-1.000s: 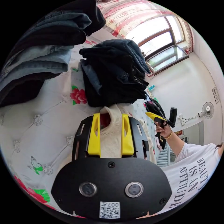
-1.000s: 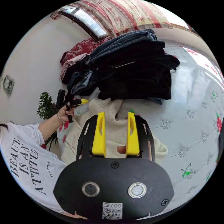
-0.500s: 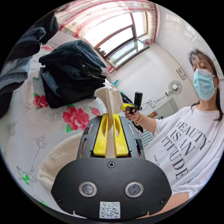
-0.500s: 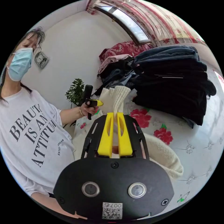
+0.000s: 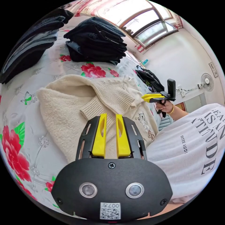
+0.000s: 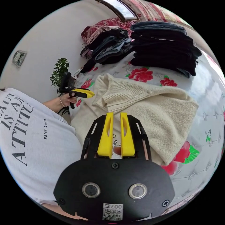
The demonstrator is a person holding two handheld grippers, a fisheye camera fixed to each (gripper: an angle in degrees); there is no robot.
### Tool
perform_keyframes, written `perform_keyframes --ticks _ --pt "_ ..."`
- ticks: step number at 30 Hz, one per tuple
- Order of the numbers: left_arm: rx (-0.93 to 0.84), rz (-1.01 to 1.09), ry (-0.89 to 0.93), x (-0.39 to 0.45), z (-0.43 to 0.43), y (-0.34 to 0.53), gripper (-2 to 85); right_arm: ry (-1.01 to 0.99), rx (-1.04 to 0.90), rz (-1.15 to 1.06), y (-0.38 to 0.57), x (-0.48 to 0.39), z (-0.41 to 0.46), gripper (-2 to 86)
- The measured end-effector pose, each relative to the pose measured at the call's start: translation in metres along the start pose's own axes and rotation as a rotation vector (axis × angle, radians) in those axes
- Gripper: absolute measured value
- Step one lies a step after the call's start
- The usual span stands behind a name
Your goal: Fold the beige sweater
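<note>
The beige sweater (image 5: 70,105) lies folded on the flowered bed cover (image 5: 25,131), its ribbed part (image 5: 110,93) laid over the top and a small cartoon print (image 5: 145,124) near the person. My left gripper (image 5: 111,114) hovers just above it, jaws a narrow gap apart with nothing between them. The right gripper view has the sweater (image 6: 159,110) spread ahead, and my right gripper (image 6: 116,113) also stands slightly open and holds nothing. Each gripper appears in the other's view, held in a hand: right gripper (image 5: 146,96), left gripper (image 6: 90,93).
A stack of dark folded clothes (image 5: 98,44) sits behind the sweater, and a stack of jeans (image 5: 28,54) farther left. A loose clothes pile (image 6: 107,44) and a plant (image 6: 59,70) stand by the wall. The person in a white T-shirt (image 5: 192,145) stands close.
Both grippers had clamped the sweater's ribbed end and lifted it. They have brought it over toward the person, laid it on the body and let go.
</note>
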State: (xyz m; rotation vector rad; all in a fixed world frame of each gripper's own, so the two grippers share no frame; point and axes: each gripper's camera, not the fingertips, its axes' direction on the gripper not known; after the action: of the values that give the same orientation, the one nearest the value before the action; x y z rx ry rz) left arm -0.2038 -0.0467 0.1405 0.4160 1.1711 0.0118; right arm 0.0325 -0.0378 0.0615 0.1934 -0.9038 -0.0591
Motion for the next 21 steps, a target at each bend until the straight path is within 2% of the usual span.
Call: perform_keyframes --ticks 5,10,13,17,21 --pt "0.033 -0.124 -0.079 0.02 -0.034 0.085 7.8 0.084 0.021 0.137 0.077 -0.012 -0.03 5.7" --pt "-0.046 -0.31 -0.197 0.046 -0.041 0.21 8.9 0.162 0.0 0.345 0.186 -0.023 -0.049 5.7" --pt "-0.061 -0.43 -0.193 0.054 -0.032 0.262 10.2 0.128 -0.03 0.448 0.232 -0.026 -0.049 6.1" --pt "-0.117 -0.453 -0.178 0.061 -0.006 0.279 12.5 0.097 -0.108 0.462 0.258 -0.039 -0.038 6.5" --pt "-0.177 -0.417 -0.221 0.063 0.028 0.26 12.9 0.085 -0.209 0.398 0.255 -0.053 -0.017 6.5"
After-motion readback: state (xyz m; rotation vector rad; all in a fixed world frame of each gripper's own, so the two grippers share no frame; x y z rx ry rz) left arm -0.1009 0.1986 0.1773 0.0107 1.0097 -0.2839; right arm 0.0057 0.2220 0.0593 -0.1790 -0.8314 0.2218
